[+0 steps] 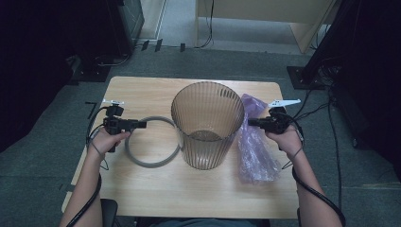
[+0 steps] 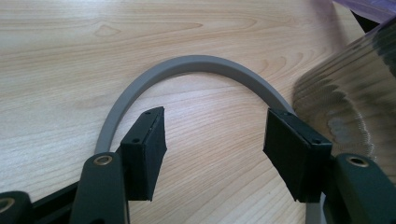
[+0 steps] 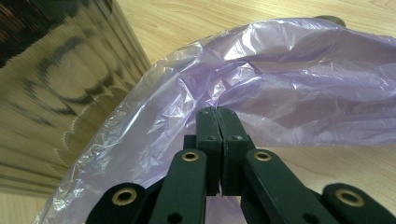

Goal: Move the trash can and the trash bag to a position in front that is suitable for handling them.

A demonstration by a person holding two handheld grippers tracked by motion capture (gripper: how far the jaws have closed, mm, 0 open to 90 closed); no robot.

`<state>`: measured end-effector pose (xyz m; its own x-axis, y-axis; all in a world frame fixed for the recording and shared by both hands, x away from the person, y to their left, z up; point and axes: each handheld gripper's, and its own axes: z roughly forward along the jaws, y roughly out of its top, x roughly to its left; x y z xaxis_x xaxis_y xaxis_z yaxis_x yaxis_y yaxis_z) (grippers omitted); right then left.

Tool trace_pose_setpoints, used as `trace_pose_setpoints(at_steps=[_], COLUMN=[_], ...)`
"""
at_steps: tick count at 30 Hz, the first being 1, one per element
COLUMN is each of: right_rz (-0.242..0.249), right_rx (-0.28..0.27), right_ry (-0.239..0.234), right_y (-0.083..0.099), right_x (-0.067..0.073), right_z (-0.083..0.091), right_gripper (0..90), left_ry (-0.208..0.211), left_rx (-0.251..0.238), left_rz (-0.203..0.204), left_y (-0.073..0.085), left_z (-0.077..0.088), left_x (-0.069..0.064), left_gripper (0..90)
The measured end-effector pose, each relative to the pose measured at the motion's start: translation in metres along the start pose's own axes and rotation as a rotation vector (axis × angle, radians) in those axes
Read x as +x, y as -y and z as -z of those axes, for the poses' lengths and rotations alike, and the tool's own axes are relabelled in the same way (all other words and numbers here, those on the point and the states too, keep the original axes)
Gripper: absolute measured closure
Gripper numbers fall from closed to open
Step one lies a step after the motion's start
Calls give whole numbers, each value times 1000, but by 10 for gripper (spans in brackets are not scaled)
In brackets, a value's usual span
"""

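Right gripper (image 3: 218, 112): jaws closed on a fold of thin crinkled purple plastic bag (image 1: 255, 144), lying lengthwise at centre right, just beside the ribbed translucent brown bin (image 1: 207, 124). Left gripper (image 2: 215, 135): jaws open over the grey plastic ring (image 2: 196, 65), flat on the wooden table (image 1: 142, 189), centre left.

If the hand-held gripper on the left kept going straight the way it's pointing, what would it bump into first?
Probably the ribbed bin. The left hand-held gripper, jaws open, points over the grey ring lying flat on the table. If it runs low, it might catch the ring first; height is hard to judge.
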<state>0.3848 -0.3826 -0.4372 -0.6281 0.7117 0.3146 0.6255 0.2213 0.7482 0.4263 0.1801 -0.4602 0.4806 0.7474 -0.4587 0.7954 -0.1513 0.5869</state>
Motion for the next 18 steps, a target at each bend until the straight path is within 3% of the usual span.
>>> trace_pose_setpoints(at_steps=[18], right_rz=[1], right_rx=[-14], right_ry=[-10], right_y=[-8], right_x=[8], right_z=[10], right_gripper=[899], left_ry=[33], left_rx=[9], left_rz=[-18], left_y=[-8], left_z=[0], left_x=[-24], left_gripper=[378])
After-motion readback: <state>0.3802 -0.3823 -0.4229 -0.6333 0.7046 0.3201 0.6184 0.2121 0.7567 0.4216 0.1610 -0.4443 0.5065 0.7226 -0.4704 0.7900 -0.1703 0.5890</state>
